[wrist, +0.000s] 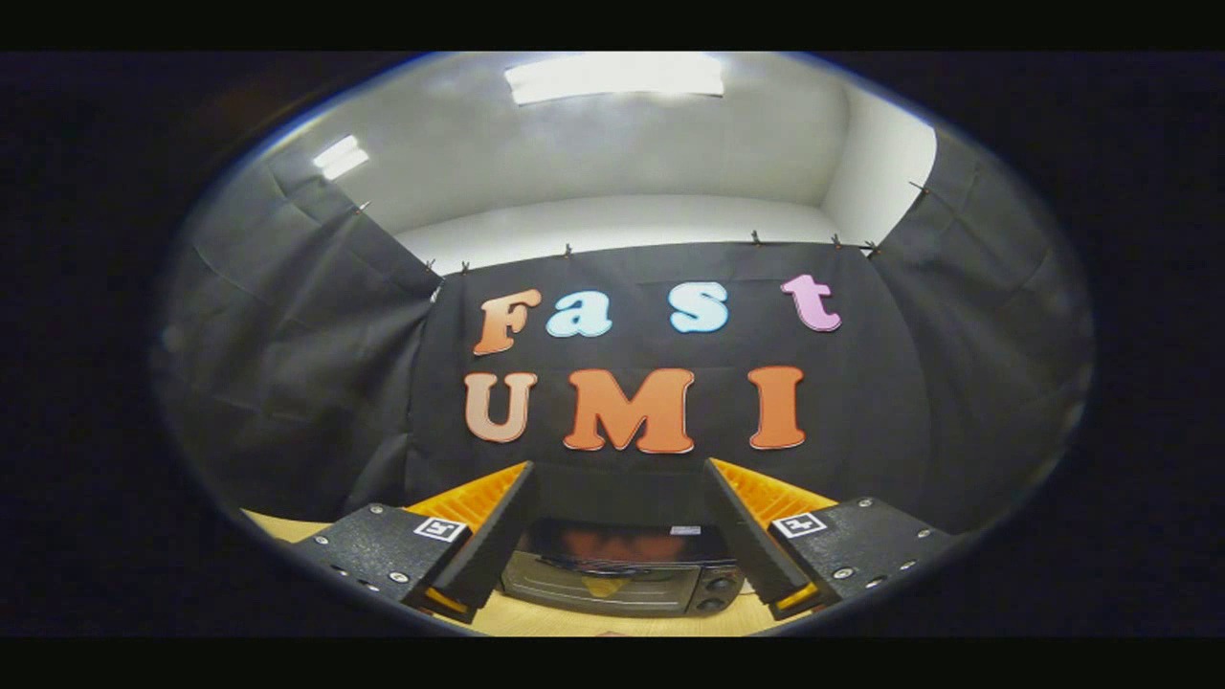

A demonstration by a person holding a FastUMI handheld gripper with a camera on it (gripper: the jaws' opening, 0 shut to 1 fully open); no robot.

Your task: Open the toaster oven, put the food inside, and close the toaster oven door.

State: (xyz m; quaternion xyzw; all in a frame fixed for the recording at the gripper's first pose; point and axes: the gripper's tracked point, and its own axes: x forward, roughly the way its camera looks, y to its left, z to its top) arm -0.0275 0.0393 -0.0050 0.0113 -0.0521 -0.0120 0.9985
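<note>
Black cloth drapes the booth on three sides, pinned along its upper edge with small clips, and above it a pale wall point(612, 225) and a grey ceiling with two bright rectangular light panels point(614, 77) glow down on the scene. Down low, a light wooden tabletop point(278, 525) peeks out beside the fingers and again under the appliance. And there it sits: the small black toaster oven with a glass door and two round knobs on its right side point(622, 566), right between the two fingers and a little beyond them, standing on that tabletop against the back cloth. Its door looks closed, upright against the front, with a warm reflection across the dark top. The hand-held gripper point(620, 478) hangs above and in front of it, fingers spread wide apart, nothing between the pads, touching nothing. Each finger carries a small square black-and-white marker tag point(440, 528) on its flat upper block. No food can be made out from here.
</note>
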